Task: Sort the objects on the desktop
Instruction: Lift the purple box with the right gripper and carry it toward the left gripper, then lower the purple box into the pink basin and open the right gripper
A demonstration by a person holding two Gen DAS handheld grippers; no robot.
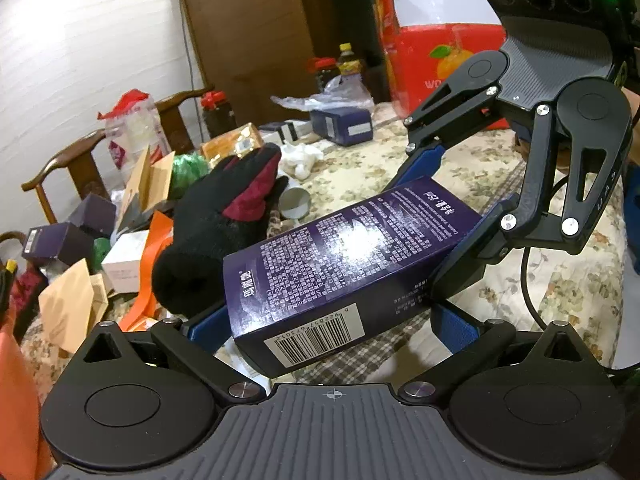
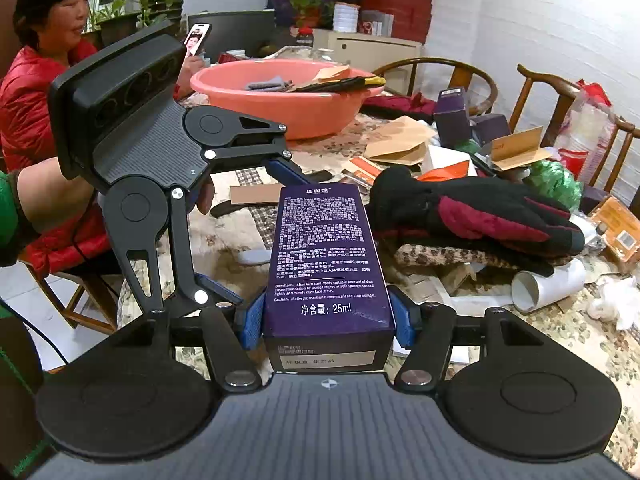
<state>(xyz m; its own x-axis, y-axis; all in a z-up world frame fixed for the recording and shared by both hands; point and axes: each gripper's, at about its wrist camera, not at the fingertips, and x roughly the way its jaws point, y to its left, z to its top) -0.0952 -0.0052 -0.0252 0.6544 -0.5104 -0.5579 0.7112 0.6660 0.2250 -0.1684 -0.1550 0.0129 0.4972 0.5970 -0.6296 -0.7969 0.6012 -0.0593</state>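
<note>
A long purple cosmetics box (image 1: 344,272) with white print and a barcode is held in the air over the table. My right gripper (image 2: 326,320) is shut on one end of the box (image 2: 326,256); it shows in the left wrist view (image 1: 448,216) at the box's far end. My left gripper (image 1: 332,328) stands wide around the barcode end, its blue pads apart from the box sides; it shows in the right wrist view (image 2: 260,232). A black and maroon glove (image 2: 480,216) lies just beyond the box.
A pink basin (image 2: 292,100) with papers stands at the far side. Purple boxes (image 2: 452,116), brown envelopes (image 2: 400,140), a white tube (image 2: 548,284) and a green bag (image 2: 556,184) litter the floral tablecloth (image 2: 560,332). A person in red (image 2: 40,92) sits left. A red carton (image 1: 436,60) stands behind.
</note>
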